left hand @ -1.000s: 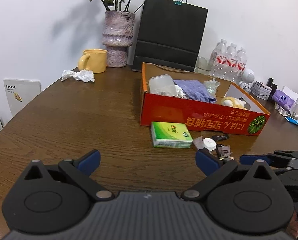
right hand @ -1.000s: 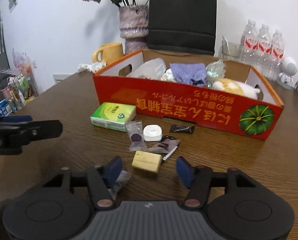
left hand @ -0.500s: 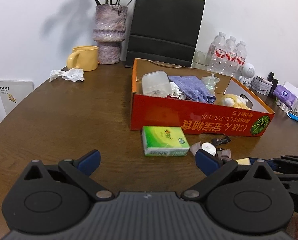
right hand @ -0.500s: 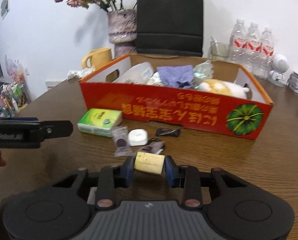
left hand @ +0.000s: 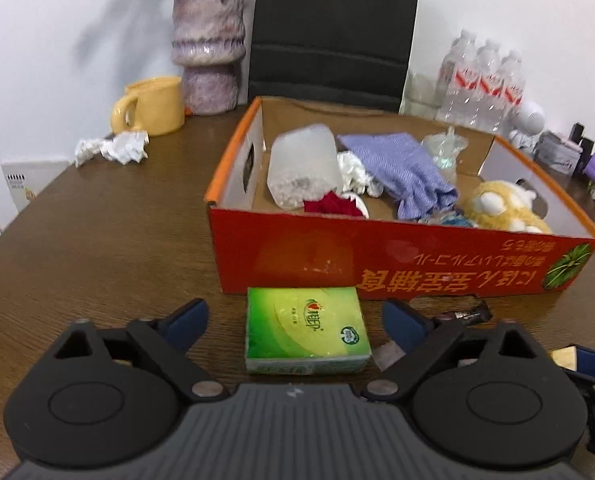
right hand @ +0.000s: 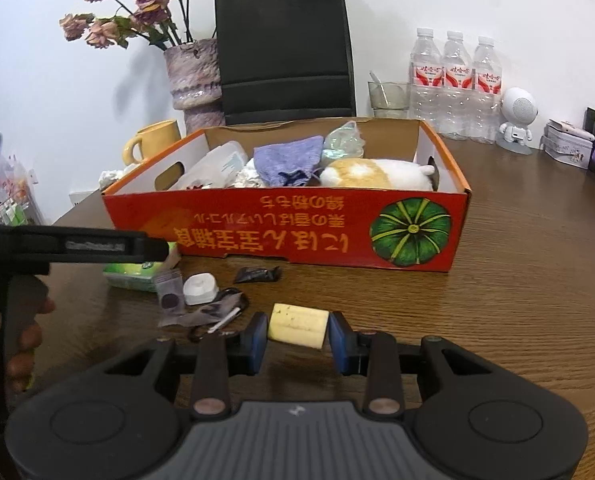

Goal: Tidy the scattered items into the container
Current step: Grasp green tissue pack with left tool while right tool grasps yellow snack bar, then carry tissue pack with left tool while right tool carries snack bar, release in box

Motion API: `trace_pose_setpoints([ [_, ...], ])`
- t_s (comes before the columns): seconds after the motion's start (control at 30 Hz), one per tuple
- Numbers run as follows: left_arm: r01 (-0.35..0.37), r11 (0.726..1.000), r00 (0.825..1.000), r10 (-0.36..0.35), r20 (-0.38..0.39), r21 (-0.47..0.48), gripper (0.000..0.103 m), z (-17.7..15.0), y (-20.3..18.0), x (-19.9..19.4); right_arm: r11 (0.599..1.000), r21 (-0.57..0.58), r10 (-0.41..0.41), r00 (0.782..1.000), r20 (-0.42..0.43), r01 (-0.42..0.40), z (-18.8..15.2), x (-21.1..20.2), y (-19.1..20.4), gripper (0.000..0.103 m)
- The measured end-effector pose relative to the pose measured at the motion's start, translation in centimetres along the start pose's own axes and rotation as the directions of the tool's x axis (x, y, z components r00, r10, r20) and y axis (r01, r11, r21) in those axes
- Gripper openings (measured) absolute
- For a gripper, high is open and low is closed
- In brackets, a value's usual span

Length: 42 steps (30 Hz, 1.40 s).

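Sponge block (right hand: 297, 325), pale yellow, sat clamped between the blue pads of the right gripper (right hand: 296, 334), apparently lifted just off the table (right hand: 517, 280) so it could be carried over the near wall of the orange cardboard box (right hand: 285, 236). The left gripper (left hand: 295, 322) hung with its fingers spread wide either side of the green tissue pack (left hand: 306, 330), which lay just in front of that wall, likely the next pick. A white cap (right hand: 200, 289), black sachet (right hand: 257, 275) and small packets lay loose nearby
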State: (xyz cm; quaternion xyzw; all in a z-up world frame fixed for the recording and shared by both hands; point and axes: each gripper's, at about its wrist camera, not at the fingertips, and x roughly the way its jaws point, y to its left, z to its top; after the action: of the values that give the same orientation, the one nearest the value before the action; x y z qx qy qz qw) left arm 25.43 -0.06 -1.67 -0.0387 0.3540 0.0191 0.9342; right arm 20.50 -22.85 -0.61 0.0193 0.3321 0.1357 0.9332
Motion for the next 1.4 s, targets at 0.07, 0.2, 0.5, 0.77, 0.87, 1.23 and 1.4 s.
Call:
trace_pose_setpoints([
  [0.07, -0.009, 1.000, 1.000, 0.009, -0.019, 0.001, 0.084, -0.1, -0.2, 0.6, 1.000, 0.004, 0.004, 1.000, 0.001, -0.004, 0.0, 0.0, -0.3, 0.032],
  [0.2, -0.031, 0.999, 0.999, 0.032, -0.028, 0.025, 0.069, -0.6, -0.5, 0.8, 1.000, 0.013, 0.013, 1.000, 0.003, -0.013, 0.0, 0.2, -0.9, 0.032],
  [0.5, -0.033, 0.999, 0.999, 0.033, -0.021, -0.012, 0.065, -1.1, 0.6, -0.2, 0.999, 0.026, 0.041, 0.999, 0.005, -0.041, -0.3, 0.4, -1.2, 0.032],
  [0.77, -0.007, 1.000, 1.000, 0.007, 0.011, -0.027, 0.065, -1.2, 1.1, -2.5, 0.999, 0.016, 0.036, 0.999, 0.026, -0.036, 0.0, -0.1, -1.1, 0.032],
  [0.87, 0.008, 1.000, 0.999, -0.007, 0.043, -0.022, 0.065, -0.6, 0.8, -4.0, 0.999, 0.008, 0.047, 0.997, 0.054, -0.048, 0.6, -0.9, -1.1, 0.032],
  [1.23, 0.059, 0.998, 0.984, -0.060, 0.166, 0.009, 0.065, 4.3, -1.0, -7.7, 0.992, -0.085, 0.107, 0.970, 0.218, -0.090, 6.9, -3.8, 0.2, 0.032],
  [1.4, 0.055, 0.998, 0.984, -0.057, 0.168, 0.017, 0.065, 7.6, -2.2, -6.5, 0.989, -0.115, 0.119, 0.964, 0.239, -0.094, 10.7, -2.3, 1.1, 0.032],
])
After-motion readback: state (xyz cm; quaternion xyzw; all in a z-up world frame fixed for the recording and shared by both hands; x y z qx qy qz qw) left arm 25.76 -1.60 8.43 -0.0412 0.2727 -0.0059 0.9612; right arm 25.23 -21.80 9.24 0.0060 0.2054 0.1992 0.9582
